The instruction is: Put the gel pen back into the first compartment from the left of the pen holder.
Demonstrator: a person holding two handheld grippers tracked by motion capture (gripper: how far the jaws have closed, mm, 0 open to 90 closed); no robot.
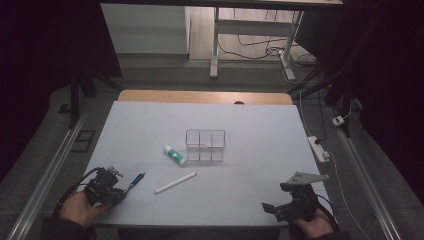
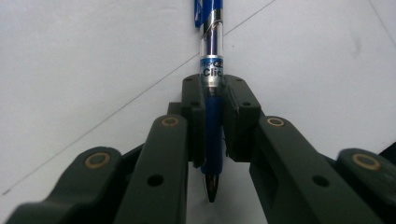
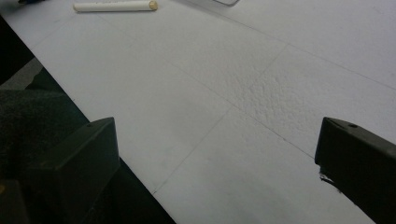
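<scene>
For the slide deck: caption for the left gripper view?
Left claw shut on a blue pen, tip toward the camera, over the white table.

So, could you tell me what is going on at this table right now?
A person works two handheld grippers. The left gripper is shut on a blue pen at the near left of the table. The right gripper waits open at the near right. A white stick, a glue stick and a clear divided box lie mid-table.
</scene>
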